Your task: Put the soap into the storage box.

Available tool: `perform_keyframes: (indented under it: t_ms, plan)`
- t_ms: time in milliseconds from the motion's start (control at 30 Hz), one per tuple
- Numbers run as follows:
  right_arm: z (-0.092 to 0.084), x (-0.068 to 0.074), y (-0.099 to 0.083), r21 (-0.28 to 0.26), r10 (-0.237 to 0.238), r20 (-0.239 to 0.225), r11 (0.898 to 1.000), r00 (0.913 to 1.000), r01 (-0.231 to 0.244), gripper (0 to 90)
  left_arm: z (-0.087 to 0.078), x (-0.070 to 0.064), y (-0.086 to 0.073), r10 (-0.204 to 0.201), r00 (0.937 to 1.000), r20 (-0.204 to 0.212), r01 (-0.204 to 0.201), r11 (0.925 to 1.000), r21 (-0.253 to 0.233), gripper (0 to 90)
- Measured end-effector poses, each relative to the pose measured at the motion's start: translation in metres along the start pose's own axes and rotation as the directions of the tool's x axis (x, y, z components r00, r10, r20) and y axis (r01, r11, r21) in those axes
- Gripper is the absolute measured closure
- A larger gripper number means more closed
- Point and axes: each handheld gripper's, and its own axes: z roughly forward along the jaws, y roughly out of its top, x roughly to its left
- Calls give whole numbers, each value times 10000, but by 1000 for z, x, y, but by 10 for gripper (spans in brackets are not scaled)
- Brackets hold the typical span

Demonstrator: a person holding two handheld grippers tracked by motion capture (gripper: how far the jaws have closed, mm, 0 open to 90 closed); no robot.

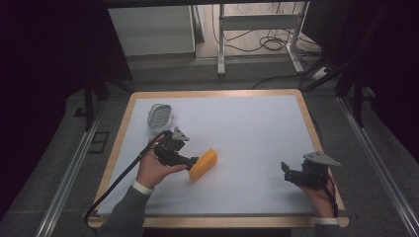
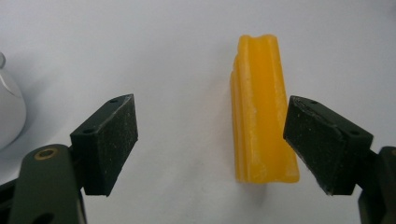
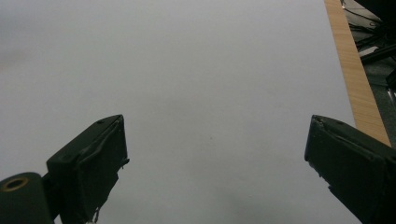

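Nearest the high camera, two grey-sleeved forearms rise from the bottom edge, each hand holding a black gripper over the white table (image 1: 247, 128) with its wooden rim. Left of centre, the left gripper (image 1: 193, 161) points rightward along the table top, its tip right at the near end of the yellow block (image 1: 203, 164), which lies flat on the table and runs diagonally away to the upper right. Seen from the left gripper view, the left gripper (image 2: 212, 140) has its jaws spread wide apart, released and grasping nothing; the yellow block (image 2: 261, 112) lies lengthwise between them, far off centre, close against the jaw on that view's right with a broad stretch of bare table between it and the other jaw. Whether that jaw actually touches the block cannot be told. Ridges run along the block's length. A black cable (image 1: 123, 177) trails from this gripper back toward the near left corner. Behind the left hand, toward the far left of the table, sits a white ribbed dish (image 1: 160, 116), well apart from the block. Over at the near right, the right gripper (image 1: 285, 170) is held low above bare table, and the right gripper view shows the right gripper (image 3: 215, 154) with jaws wide open and unloaded
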Motion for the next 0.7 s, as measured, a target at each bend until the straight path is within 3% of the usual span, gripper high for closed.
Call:
perform_keyframes:
  t_ms: [67,300,433,700]
  plan:
    - [0,0,0,15,4,-33,10000,10000,-4,59,3,-2,3,-53,9997,221,54,10000,-42,185]
    - [2,0,-1,111,-98,7,9999,10000,98,60,15,-5,4,-97,9991,419,87,9996,255,186]
    - [2,1,-2,136,-104,19,9999,9999,103,60,19,-12,6,138,9998,105,-142,9994,325,189]
    - [3,1,-2,166,-165,131,9997,9998,163,60,32,-19,12,85,9986,517,-109,9989,465,193]
